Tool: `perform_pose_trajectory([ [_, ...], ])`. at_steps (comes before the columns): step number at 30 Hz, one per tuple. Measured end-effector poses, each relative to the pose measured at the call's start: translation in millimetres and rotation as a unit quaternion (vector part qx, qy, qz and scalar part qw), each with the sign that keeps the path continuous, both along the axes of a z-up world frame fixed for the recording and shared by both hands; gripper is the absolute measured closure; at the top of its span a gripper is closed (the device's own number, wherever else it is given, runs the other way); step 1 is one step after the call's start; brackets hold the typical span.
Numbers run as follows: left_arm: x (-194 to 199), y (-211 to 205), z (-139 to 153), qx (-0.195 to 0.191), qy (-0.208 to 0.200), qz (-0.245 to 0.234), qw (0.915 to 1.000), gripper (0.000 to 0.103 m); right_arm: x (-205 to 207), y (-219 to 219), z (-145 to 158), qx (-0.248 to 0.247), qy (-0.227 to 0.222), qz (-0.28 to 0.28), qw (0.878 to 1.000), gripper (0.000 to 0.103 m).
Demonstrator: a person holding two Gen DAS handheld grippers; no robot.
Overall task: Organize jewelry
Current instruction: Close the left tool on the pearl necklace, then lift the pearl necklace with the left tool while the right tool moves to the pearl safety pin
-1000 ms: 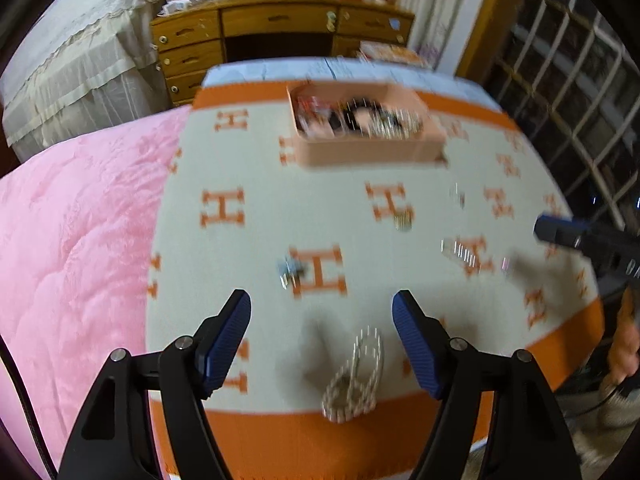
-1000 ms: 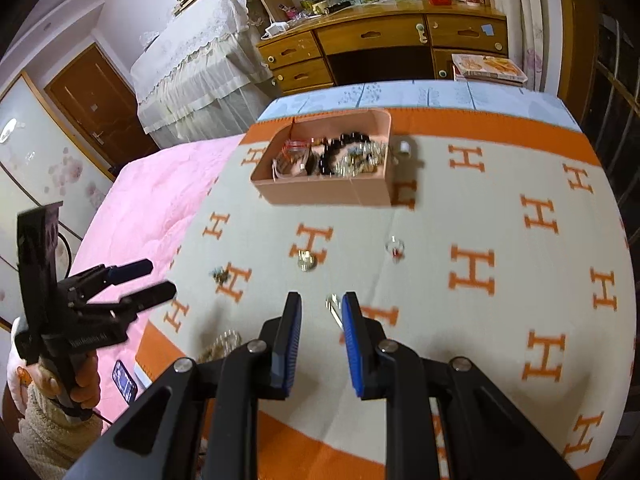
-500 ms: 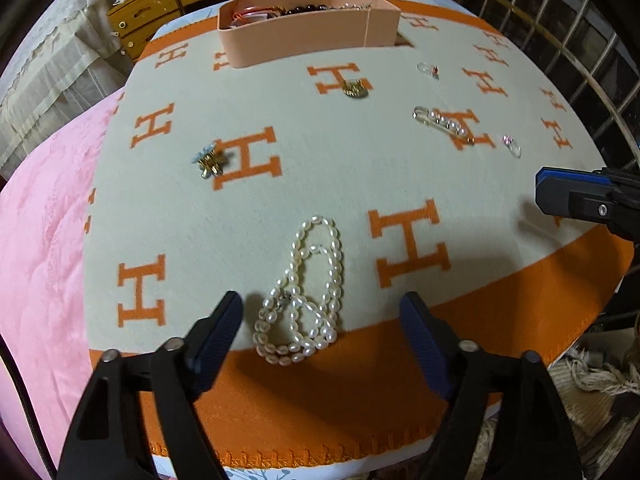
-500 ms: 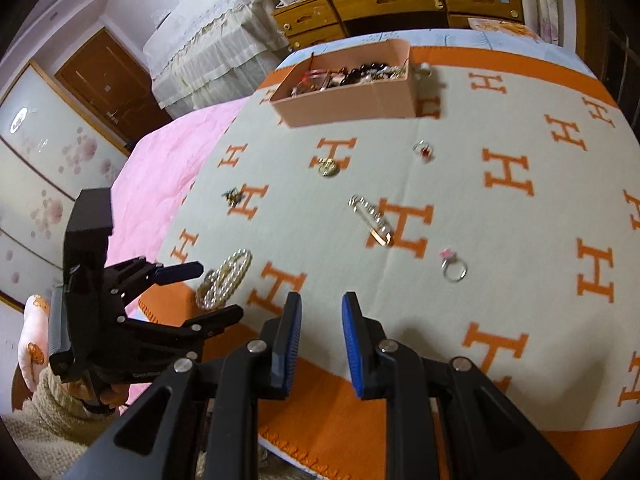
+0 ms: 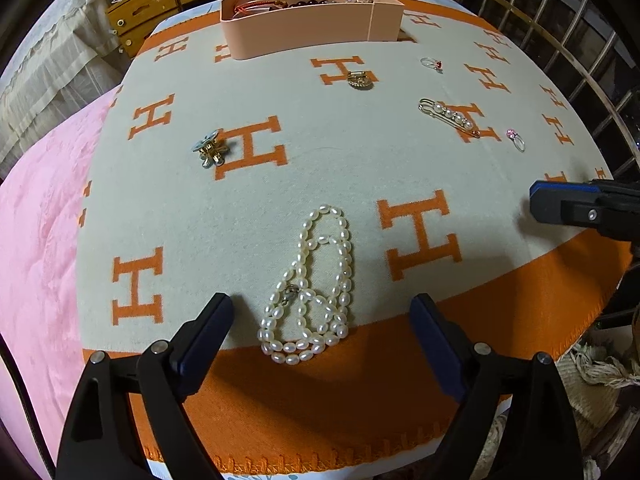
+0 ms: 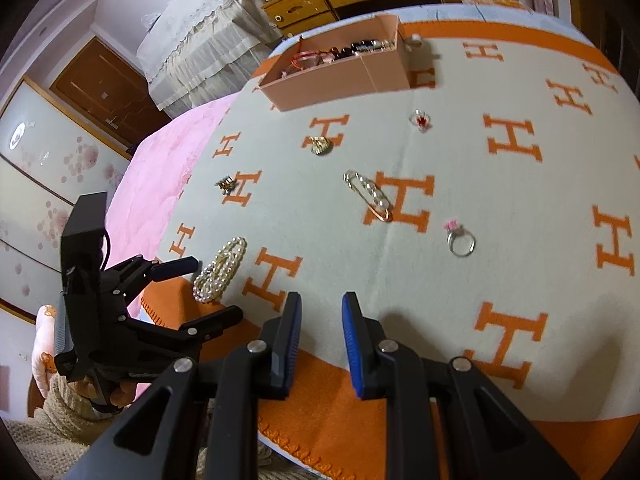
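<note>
Blanket (image 5: 328,168) with box (image 5: 312,28) at far edge; pearl necklace (image 5: 316,292) at near edge, long axis running away, between wide-open left gripper (image 5: 322,332); right gripper (image 6: 320,336) farther, jaws narrowly apart, empty.

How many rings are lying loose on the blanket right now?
2. The red-stone ring lies near the right end of the pink box; the pink-stone ring lies nearer, right of the pearl pin. More rings may be hidden inside the box.
</note>
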State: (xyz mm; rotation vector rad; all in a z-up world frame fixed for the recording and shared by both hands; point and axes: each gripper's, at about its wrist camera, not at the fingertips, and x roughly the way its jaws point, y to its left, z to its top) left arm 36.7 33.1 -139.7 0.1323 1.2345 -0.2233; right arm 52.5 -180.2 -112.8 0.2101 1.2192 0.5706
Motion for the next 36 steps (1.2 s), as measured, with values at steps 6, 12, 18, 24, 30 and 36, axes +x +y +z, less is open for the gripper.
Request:
perform_pose_trajectory([
  [6, -3, -4, 7, -0.002, -0.007, -0.005, 1.0000, 0.047, 1, -4, -4, 0.001, 0.006, -0.004, 1.000, 0.082],
  [12, -1, -5, 11, -0.013, -0.002, 0.009, 0.9999, 0.092, 0, -6, -4, 0.003, 0.004, -0.005, 1.000, 0.082],
  [18, 1, 9, 11, -0.062, 0.002, 0.054, 0.9966, 0.096, -2, -11, -4, 0.001, 0.000, -0.008, 1.000, 0.082],
  [24, -4, 17, 16, -0.104, -0.012, 0.064, 0.9924, 0.096, -2, -13, 1, -0.009, -0.015, -0.011, 1.000, 0.082],
  [30, -11, 18, 34, -0.121, -0.051, 0.058, 0.9897, 0.096, -1, -19, 8, -0.019, -0.037, -0.018, 0.999, 0.082],
  [36, -9, 20, 50, -0.129, -0.069, 0.062, 0.9873, 0.096, 7, -33, 13, -0.031, -0.051, -0.040, 0.997, 0.082],
])
